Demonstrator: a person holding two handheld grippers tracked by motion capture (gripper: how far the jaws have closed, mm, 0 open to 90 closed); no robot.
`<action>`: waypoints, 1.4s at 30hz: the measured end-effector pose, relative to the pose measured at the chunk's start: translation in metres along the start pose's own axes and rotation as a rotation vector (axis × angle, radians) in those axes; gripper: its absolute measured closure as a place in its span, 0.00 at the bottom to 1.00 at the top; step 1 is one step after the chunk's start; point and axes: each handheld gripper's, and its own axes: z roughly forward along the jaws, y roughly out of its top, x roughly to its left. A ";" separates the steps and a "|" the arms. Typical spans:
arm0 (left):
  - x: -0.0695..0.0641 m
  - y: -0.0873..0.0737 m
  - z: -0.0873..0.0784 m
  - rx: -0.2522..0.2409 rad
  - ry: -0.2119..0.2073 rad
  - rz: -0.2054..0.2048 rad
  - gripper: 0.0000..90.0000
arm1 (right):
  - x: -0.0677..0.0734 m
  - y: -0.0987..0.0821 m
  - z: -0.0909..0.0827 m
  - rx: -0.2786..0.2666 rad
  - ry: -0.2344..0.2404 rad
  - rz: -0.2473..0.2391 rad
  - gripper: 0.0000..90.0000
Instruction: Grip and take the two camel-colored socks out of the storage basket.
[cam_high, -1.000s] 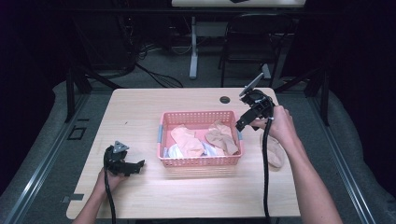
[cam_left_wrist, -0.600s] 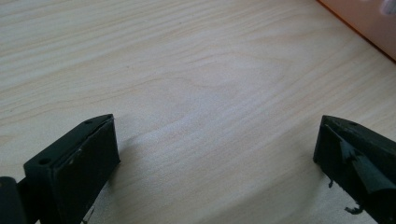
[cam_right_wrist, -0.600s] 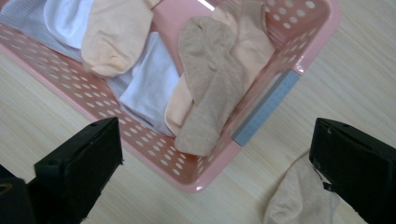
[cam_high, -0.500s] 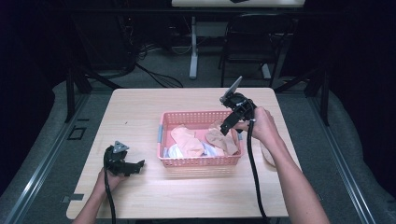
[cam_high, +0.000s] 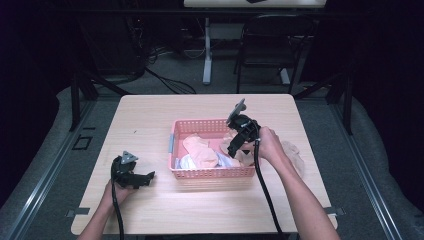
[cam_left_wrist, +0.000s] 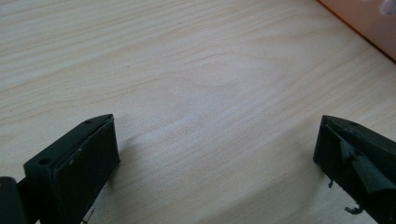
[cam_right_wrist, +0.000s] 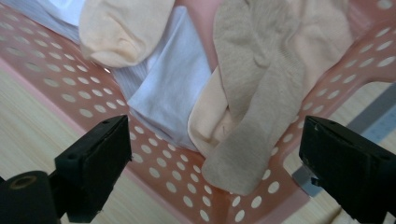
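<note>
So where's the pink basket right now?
In the high view the pink basket sits near the middle of the wooden table, socks inside it. The right gripper hangs over its right end; the left gripper rests to its left.

Hand-held gripper jaws wide apart, above pink basket, beige sock, white cloth
</note>
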 end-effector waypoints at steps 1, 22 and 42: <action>0.000 0.000 0.000 0.000 0.000 0.000 0.00 | 0.000 0.000 0.004 -0.006 0.004 0.007 0.11; 0.000 0.000 0.000 0.000 0.000 0.000 0.00 | -0.009 -0.006 0.036 0.026 -0.076 0.054 0.94; 0.000 0.000 0.000 0.000 0.000 0.000 0.00 | 0.004 -0.002 -0.007 -0.037 -0.072 0.014 0.96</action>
